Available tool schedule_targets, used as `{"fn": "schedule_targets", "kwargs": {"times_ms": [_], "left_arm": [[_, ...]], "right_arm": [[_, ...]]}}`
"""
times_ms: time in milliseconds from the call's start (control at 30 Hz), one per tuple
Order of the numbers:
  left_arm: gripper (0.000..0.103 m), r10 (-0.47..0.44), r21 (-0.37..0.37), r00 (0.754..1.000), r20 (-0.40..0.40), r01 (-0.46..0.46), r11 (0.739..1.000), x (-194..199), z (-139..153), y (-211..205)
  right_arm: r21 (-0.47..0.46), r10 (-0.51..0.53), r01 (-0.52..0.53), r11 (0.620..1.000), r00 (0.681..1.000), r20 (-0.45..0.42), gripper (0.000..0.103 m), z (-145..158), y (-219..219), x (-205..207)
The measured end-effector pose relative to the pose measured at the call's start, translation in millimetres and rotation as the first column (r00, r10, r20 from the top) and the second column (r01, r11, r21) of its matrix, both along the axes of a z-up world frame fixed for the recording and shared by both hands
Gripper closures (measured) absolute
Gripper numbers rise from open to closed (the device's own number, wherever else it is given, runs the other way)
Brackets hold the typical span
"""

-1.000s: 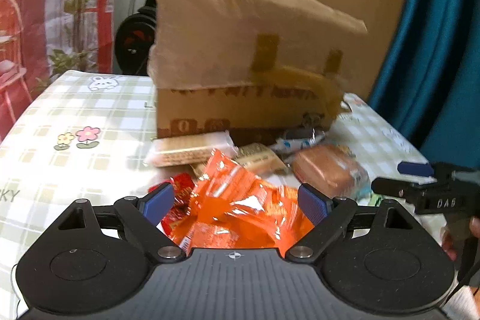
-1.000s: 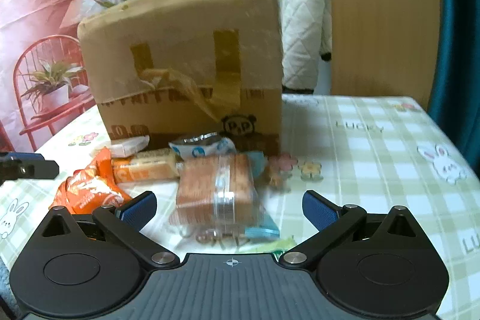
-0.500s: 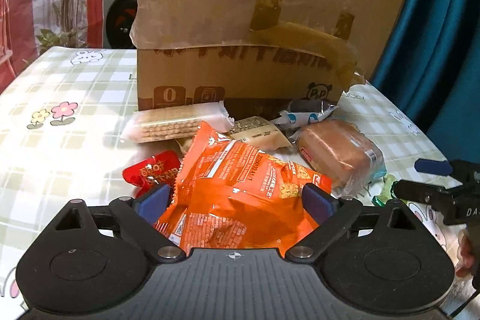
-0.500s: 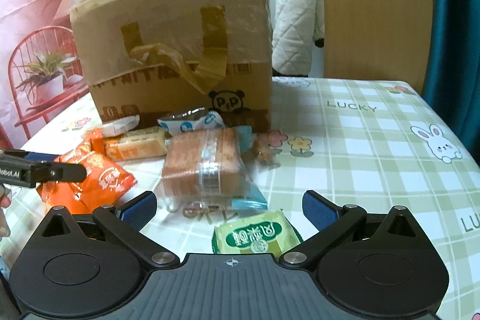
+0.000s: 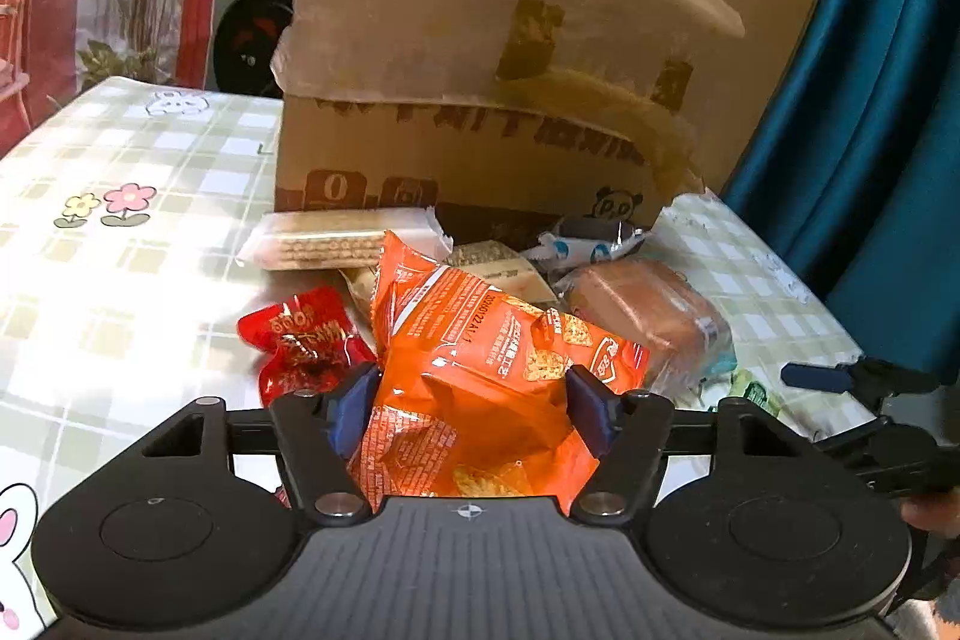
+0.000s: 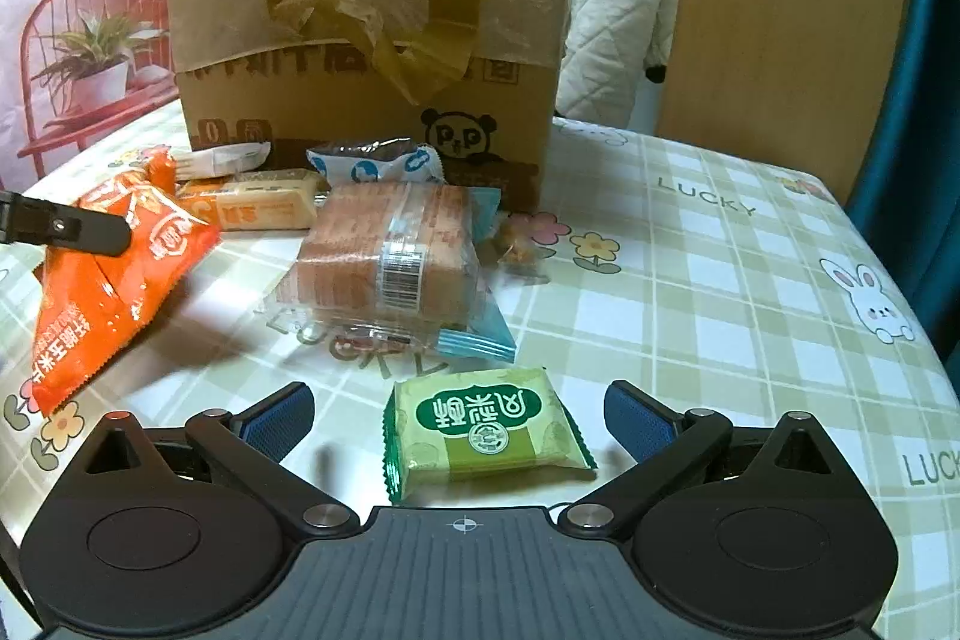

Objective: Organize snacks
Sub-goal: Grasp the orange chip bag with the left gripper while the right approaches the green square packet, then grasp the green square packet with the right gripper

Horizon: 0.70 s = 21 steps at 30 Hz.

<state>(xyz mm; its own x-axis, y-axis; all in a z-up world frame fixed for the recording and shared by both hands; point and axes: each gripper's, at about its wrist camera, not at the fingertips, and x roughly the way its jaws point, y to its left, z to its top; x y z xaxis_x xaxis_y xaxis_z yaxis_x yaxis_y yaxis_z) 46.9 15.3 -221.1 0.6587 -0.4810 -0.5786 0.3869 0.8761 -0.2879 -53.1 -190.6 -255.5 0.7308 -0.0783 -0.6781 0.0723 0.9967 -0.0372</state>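
Left wrist view: your left tool (image 5: 471, 403) has the orange snack bag (image 5: 480, 358) between its blue pads (image 5: 354, 403), and the jaws are closing; the pads meet the bag's sides and crease the film, so treat it as clamped. The bag lies on the checked surface (image 5: 120, 280) beside a red packet (image 5: 303, 340), before the taped cardboard box (image 5: 480, 100), the likely destination. The bag's print is too small to read.

Right wrist view: your right tool (image 6: 459, 418) stands with its jaws wide apart, straddling a green packet (image 6: 486, 424) that lies flat on the surface, untouched by either pad. Its label is in Chinese characters. The surface reads "LUCKY" (image 6: 705, 202). A wrapped brown cake (image 6: 390, 256) lies just beyond.
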Motion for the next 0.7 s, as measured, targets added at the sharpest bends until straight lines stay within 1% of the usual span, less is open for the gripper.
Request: {"fn": "schedule_targets", "kwargs": {"times_ms": [100, 167, 200, 300, 333, 433, 533, 700], "left_arm": [[0.035, 0.021, -0.017, 1.0, 0.022, -0.021, 1.0, -6, 9, 6], [0.035, 0.035, -0.022, 0.998, 0.053, -0.034, 0.999, -9, 16, 8], [0.035, 0.043, -0.023, 0.997, 0.069, -0.042, 0.999, -11, 20, 9], [0.035, 0.074, -0.027, 0.992, 0.106, -0.071, 0.997, -14, 29, 11], [0.035, 0.083, -0.029, 0.99, 0.114, -0.08, 0.996, -15, 30, 12], [0.035, 0.103, -0.031, 0.987, 0.126, -0.1, 0.995, -16, 34, 14], [0.035, 0.119, -0.031, 0.986, 0.118, -0.116, 0.993, -13, 35, 13], [0.034, 0.128, -0.022, 0.986, 0.109, -0.126, 0.992, -14, 33, 16]], "right_arm": [[0.007, -0.001, 0.001, 1.0, 1.0, 0.003, 0.007, 1, -5, 2], [0.013, -0.002, 0.002, 1.0, 1.0, -0.005, 0.015, 1, -10, 5], [0.022, -0.003, 0.003, 1.0, 1.0, -0.008, 0.022, 1, -12, 6], [0.044, -0.018, 0.019, 0.999, 1.0, -0.008, 0.025, -2, -19, 6], [0.054, -0.019, 0.019, 0.998, 1.0, -0.005, 0.029, -4, -21, 6], [0.077, -0.012, 0.011, 0.997, 1.0, 0.014, 0.03, -9, -24, 1], [0.066, 0.004, -0.007, 0.998, 0.999, 0.041, 0.032, -11, -22, -4], [0.029, 0.029, -0.03, 0.999, 0.999, 0.033, 0.029, -14, -15, -1]]}}
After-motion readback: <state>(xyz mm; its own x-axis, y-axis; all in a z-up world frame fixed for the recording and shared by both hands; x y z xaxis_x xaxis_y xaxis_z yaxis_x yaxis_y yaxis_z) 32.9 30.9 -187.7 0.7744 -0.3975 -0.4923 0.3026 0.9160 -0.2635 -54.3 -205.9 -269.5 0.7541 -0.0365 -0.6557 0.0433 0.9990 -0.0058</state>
